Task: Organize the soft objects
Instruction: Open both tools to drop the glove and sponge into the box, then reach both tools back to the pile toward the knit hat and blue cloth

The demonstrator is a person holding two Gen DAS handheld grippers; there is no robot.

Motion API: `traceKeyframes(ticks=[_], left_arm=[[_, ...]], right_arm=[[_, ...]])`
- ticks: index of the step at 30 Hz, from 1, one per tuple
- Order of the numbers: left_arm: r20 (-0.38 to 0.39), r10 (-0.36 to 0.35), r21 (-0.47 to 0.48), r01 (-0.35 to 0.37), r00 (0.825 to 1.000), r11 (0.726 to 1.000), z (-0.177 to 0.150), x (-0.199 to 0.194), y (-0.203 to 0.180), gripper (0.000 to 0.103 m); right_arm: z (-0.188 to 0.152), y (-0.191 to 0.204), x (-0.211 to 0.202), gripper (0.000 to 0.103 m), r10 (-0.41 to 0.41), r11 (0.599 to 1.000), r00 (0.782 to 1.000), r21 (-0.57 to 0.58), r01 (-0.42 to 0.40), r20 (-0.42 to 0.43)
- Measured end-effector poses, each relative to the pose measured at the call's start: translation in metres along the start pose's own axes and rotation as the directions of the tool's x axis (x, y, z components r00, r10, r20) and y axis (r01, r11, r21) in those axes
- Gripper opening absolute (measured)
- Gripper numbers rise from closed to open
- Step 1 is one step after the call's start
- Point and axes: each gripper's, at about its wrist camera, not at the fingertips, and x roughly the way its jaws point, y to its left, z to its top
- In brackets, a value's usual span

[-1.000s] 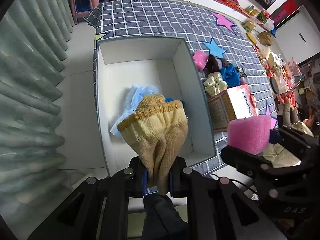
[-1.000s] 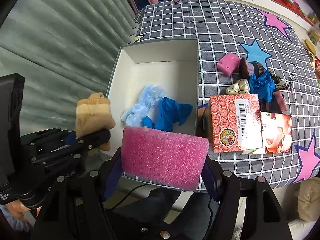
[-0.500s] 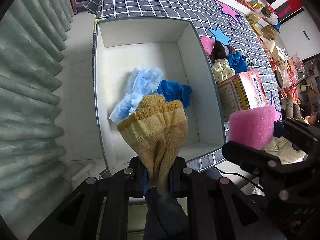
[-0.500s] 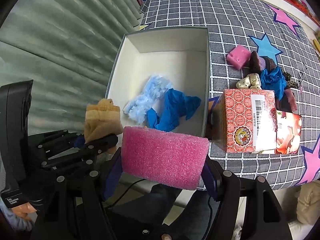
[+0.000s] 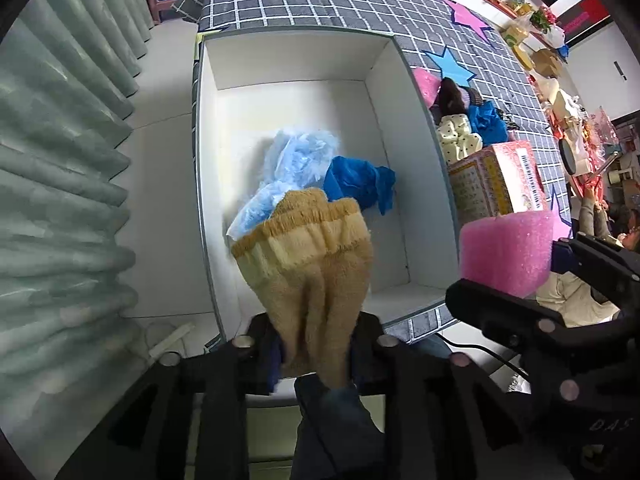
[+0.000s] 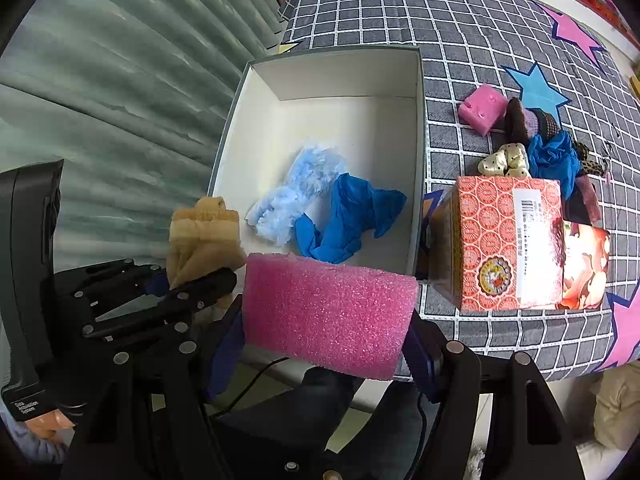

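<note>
My left gripper [image 5: 316, 344] points down over the near end of a white-lined box [image 5: 288, 60]. A tan knitted sock [image 5: 308, 256] hangs between its jaws, which are opening; the pads still touch the sock. The right wrist view shows that sock [image 6: 204, 236] at the box's [image 6: 340, 76] near left corner. My right gripper [image 6: 322, 336] is shut on a pink foam block [image 6: 328, 308], held just in front of the box's near wall. Inside the box lie a light blue fluffy piece [image 5: 296, 160] and a dark blue glove [image 5: 360, 184].
A red patterned carton [image 6: 504, 240] stands right of the box on the checked cloth. Behind it lie a small pink foam piece [image 6: 482, 108], a cream dotted bow [image 6: 506, 160] and a blue cloth [image 6: 554, 156]. A green curtain [image 6: 120, 80] hangs to the left.
Both grippers have come forward toward the box. The left jaws have spread wider around the tan sock, which keeps its place. The pink foam stays gripped as before.
</note>
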Motion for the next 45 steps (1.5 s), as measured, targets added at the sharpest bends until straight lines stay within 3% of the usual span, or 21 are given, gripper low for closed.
traceKeyframes(ticks=[4,6,8,9,15,20,23,27,29,34,40,43,45], left_arm=[[-0.012,0.020,-0.023,-0.020,1.000,1.000,0.000,0.002,0.006,0.079],[-0.005,0.012,-0.033,-0.012,1.000,0.999,0.001,0.000,0.008,0.085],[0.006,0.008,-0.046,-0.008,1.000,0.999,0.003,-0.002,0.009,0.093],[0.014,0.009,-0.053,-0.009,1.000,0.999,0.004,-0.003,0.010,0.095],[0.041,-0.081,-0.107,0.084,0.996,0.991,0.018,-0.011,0.011,0.095],[0.044,-0.154,-0.094,0.157,0.987,0.983,0.036,-0.018,-0.009,0.095],[0.024,-0.184,-0.078,0.185,0.983,0.980,0.048,-0.015,-0.026,0.095],[0.003,-0.115,-0.036,0.115,0.993,0.993,0.065,-0.009,-0.055,0.095],[-0.007,-0.122,-0.044,0.122,0.993,0.992,0.075,-0.009,-0.068,0.095],[-0.024,-0.081,-0.038,0.080,0.996,0.996,0.104,-0.003,-0.098,0.095],[-0.047,-0.009,-0.036,0.007,0.999,0.999,0.142,0.007,-0.129,0.095],[-0.055,0.011,-0.038,-0.013,0.998,0.999,0.164,0.015,-0.145,0.095],[-0.055,0.025,-0.032,-0.027,0.998,0.999,0.180,0.024,-0.158,0.095]], right_arm=[[0.001,-0.003,0.001,0.073,0.017,1.000,1.000,0.013,-0.017,0.001],[0.001,-0.006,-0.001,0.073,0.025,0.999,1.000,0.027,-0.025,0.003],[0.001,-0.010,-0.004,0.087,0.031,0.999,0.999,0.041,-0.031,0.011],[0.001,-0.012,-0.007,0.103,0.034,0.998,0.999,0.046,-0.035,0.024],[0.001,-0.032,-0.030,0.103,0.040,0.994,0.992,0.099,-0.052,0.116],[-0.002,-0.083,-0.056,0.103,-0.028,0.966,0.984,0.258,-0.019,0.178],[-0.004,-0.117,-0.062,0.103,-0.109,0.943,0.981,0.329,0.050,0.163],[-0.005,-0.171,-0.056,0.103,-0.208,0.906,0.973,0.395,0.152,0.102],[-0.001,-0.197,-0.049,0.103,-0.241,0.892,0.968,0.409,0.193,0.070],[0.027,-0.234,-0.024,0.103,-0.269,0.904,0.963,0.346,0.250,0.007],[0.081,-0.238,0.037,0.103,-0.286,0.953,0.957,0.091,0.290,-0.054],[0.101,-0.243,0.072,0.103,-0.333,0.942,0.937,-0.006,0.334,-0.101],[0.107,-0.258,0.080,0.103,-0.386,0.921,0.917,0.009,0.388,-0.098]])
